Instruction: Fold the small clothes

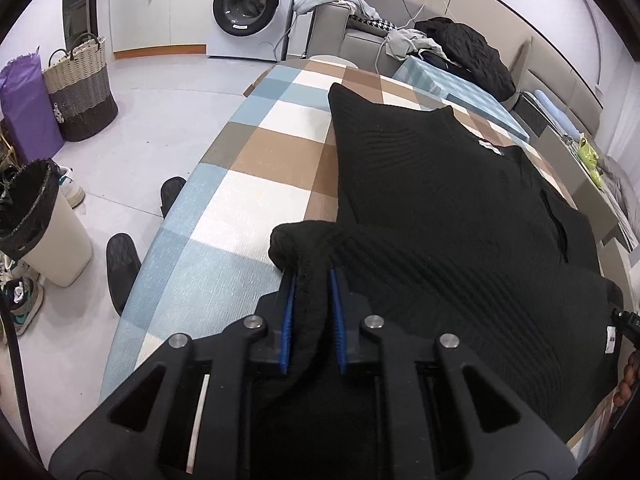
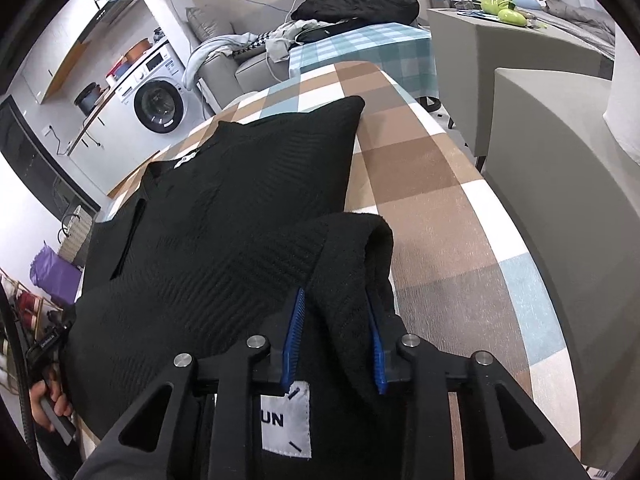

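A black ribbed knit sweater (image 1: 452,208) lies on the checked table (image 1: 240,184), neck end away from me. My left gripper (image 1: 313,280) is shut on the sweater's near left corner, cloth bunched between its blue pads (image 1: 289,320). In the right wrist view the same sweater (image 2: 224,216) spreads to the left, and my right gripper (image 2: 336,300) is shut on its near right corner, folded cloth standing up between the blue pads (image 2: 293,332). A white label (image 2: 286,420) hangs below the right gripper. Both corners are lifted a little over the sweater's body.
A waste bin (image 1: 44,224) and a woven basket (image 1: 80,88) stand on the floor to the left. A washing machine (image 1: 250,4) is at the back. A sofa with clothes (image 1: 460,48) lies beyond the table. Grey furniture (image 2: 552,168) stands close on the right.
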The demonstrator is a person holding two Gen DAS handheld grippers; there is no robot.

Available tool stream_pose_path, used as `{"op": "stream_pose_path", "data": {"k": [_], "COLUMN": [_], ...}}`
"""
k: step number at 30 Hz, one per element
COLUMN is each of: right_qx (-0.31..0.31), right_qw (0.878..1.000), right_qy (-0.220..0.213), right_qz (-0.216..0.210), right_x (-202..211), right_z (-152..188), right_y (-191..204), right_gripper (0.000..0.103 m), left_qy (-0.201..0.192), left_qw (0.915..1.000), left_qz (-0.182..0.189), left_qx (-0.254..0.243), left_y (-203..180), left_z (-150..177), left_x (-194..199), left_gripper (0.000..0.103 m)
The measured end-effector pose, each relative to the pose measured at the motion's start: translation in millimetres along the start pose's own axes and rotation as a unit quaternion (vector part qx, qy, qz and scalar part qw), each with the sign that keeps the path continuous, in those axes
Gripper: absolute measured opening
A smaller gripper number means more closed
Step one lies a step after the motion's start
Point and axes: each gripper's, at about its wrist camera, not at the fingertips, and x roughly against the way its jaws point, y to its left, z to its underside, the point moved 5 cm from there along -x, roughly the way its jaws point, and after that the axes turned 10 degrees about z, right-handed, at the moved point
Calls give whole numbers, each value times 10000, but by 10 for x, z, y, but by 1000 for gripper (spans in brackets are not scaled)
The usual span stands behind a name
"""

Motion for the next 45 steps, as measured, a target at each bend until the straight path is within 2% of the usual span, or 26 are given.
{"op": "stream_pose_path", "data": {"k": [10,13,14,16,18,21,26,30,31,33,36,40,45], "right_qx": [34,29,-21,-205,-299,-388,-319,-289,-258,-170,166,394,492], "right_qw": [9999,9999,9999,9995,9992,9987,9988,9982,9983,9984,9991,9989,9983], "right_qy": [6,-14,3,-22,-105,-82,-24,55,57,44,-45,-7,58], "right_qz": [-95,-108,-137,-248,-246,-318,-378,-522,-528,-546,-380,-259,-296], "right_x": [135,164,170,188,198,154,23,-65,-80,-96,-97,-90,-62], "right_z": [191,184,176,138,77,5,-100,-148,-158,-157,-118,-81,-13], "right_y": [-58,-62,-75,-115,-140,-147,-48,46,73,122,215,251,251], "right_gripper": [24,25,29,43,52,52,52,52,52,51,38,30,29], "left_qy": [-47,-62,-79,-127,-184,-198,5,53,51,107,112,144,134], "left_qw": [10000,10000,10000,9998,9993,9989,9982,9981,9983,9980,9988,9989,9994], "left_qz": [5,25,33,34,58,42,158,315,317,456,424,426,324], "left_qx": [-67,-31,19,151,306,429,585,534,477,426,205,152,-36], "left_y": [34,45,54,95,155,202,201,100,63,-5,-89,-103,-166], "left_z": [259,247,237,199,152,69,-35,-70,-75,-71,-65,-33,59], "left_x": [287,340,358,391,405,370,178,15,-2,-54,-66,-47,18], "left_gripper": [10,10,11,18,38,46,49,48,44,25,18,14,14]}}
